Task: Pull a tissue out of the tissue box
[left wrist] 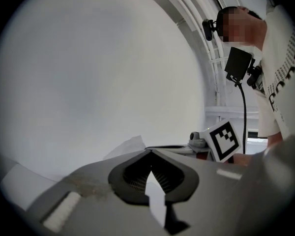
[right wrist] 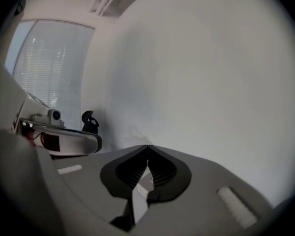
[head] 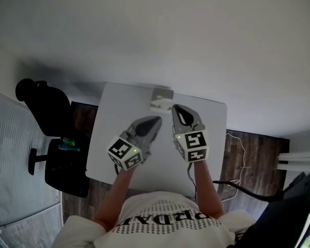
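Tissue box point(head: 162, 93): it sits at the middle of the far edge of the white table point(head: 113, 138), just beyond both grippers.
Tissue point(head: 159, 106): a white sheet seems to stick out of the box on its near side. In the left gripper view it shows as a pale peak just past the jaw tips.
Handling: expect it to be thin, soft, nearly weightless and easy to tear. Pinch the raised fold near its top and draw straight up. The box looks light and may lift with it.
Left gripper point(head: 155, 121): clenched, tips meeting, nothing between them. You hold it about level, short of the box.
Right gripper point(head: 179, 109): clenched and empty too. It tilts slightly downward, with its tip close beside the box.
Arms: both your forearms reach forward side by side above the table.
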Available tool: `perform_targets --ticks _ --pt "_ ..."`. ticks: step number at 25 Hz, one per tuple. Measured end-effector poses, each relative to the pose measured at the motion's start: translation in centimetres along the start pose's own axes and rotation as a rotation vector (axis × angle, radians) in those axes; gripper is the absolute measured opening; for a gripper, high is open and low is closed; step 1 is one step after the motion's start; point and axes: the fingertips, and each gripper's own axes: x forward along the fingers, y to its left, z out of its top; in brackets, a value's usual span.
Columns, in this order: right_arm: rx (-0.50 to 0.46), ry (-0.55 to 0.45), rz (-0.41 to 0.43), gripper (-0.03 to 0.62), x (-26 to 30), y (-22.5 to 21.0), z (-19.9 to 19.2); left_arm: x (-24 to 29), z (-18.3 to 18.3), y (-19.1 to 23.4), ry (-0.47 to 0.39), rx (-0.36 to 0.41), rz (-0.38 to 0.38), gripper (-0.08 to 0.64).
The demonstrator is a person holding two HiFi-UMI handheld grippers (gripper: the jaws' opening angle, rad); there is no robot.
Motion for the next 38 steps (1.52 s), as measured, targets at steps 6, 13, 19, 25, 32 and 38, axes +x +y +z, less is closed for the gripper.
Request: perform_targets --ticks 6,13,19,25,32,38 --pt "-0.027 -0.041 -0.002 0.012 -3.2 1.3 1.9 -2.4 1.5 -2.8 -0.014 0.017 0.004 -0.009" --pt "-0.063 -0.122 -0.015 0.011 -7.3 2.3 4.6 -4.2 3.0 -5.4 -0.048 0.04 0.014 -0.009" --pt "-0.076 -0.15 -0.015 0.011 -10.5 2.7 5.4 -4.8 4.2 -7.9 -0.084 0.055 0.014 -0.009" --pt "-0.105 -0.169 -0.001 0.009 -12.6 3.7 6.1 -5.1 4.6 -10.0 -0.091 0.066 0.004 -0.009" --pt "-0.125 -0.177 0.011 0.009 -13.6 4.6 7.0 -5.2 5.1 -10.9 -0.088 0.08 -0.006 -0.009" --pt "-0.121 -0.177 0.01 0.009 -13.9 4.5 7.3 -5.2 5.5 -11.3 -0.091 0.079 -0.014 -0.009"
